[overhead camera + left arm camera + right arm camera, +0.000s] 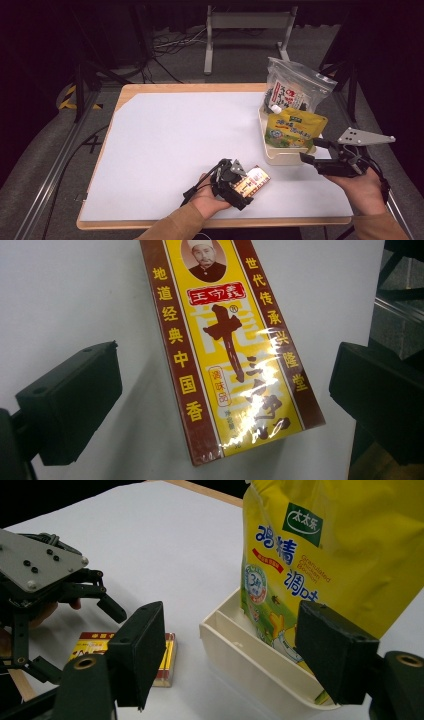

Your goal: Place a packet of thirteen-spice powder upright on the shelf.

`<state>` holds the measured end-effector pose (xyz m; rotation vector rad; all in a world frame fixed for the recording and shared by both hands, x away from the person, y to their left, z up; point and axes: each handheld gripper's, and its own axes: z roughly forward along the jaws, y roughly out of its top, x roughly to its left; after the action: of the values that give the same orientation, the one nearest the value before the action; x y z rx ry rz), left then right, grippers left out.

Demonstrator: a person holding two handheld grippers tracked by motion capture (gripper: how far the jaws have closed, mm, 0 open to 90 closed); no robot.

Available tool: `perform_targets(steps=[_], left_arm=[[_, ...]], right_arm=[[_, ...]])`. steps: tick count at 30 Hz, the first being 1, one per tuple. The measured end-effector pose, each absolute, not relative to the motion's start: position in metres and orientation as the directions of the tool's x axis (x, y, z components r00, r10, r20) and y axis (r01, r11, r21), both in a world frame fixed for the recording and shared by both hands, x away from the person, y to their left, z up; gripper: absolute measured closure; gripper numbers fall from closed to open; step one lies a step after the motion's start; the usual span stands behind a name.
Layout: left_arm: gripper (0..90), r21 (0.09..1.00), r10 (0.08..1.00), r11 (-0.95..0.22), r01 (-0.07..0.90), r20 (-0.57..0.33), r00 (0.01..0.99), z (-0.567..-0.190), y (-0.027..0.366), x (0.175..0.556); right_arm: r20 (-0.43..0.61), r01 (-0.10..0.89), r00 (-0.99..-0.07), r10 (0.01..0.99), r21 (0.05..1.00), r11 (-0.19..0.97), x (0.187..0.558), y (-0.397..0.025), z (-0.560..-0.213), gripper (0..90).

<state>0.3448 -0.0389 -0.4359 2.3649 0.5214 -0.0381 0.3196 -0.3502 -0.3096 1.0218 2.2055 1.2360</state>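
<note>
A flat red and yellow seasoning box (255,181) lies on the white sheet near the front edge. My left gripper (241,187) is open around its near end. In the left gripper view the box (230,350) lies between the two jaws with a gap on each side, and the gripper (225,390) touches nothing. My right gripper (312,151) is open at the front right corner of a cream tray (278,158). The right gripper view has the open gripper (235,652) facing the tray wall (250,665) and a yellow pouch (340,555) standing in it.
A clear bag with a white and red label (295,90) stands at the back of the tray, behind the yellow pouch (295,130). The white sheet (180,140) covers the wooden table. Beyond the table are metal frame legs (209,45) and floor cables.
</note>
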Motion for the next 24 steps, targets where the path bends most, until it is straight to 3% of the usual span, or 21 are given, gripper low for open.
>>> perform_targets(steps=[17,20,24], left_arm=[[7.1,0.606,0.380,-0.701,0.375,-0.128,0.916,-0.4416,-0.0425,0.3439],[12.1,0.612,0.372,-0.699,0.370,-0.131,0.919,-0.4407,-0.0415,0.3433],[26.5,0.627,0.379,-0.674,0.392,-0.162,0.911,-0.4396,-0.0384,0.3430]], right_arm=[[0.008,0.404,-0.658,0.753,0.848,0.344,0.3204,-0.3472,-0.3117,28.4],[0.010,0.406,-0.660,0.751,0.846,0.345,0.3208,-0.3464,-0.3129,28.5],[0.017,0.411,-0.662,0.749,0.845,0.344,0.3215,-0.3447,-0.3147,28.5]])
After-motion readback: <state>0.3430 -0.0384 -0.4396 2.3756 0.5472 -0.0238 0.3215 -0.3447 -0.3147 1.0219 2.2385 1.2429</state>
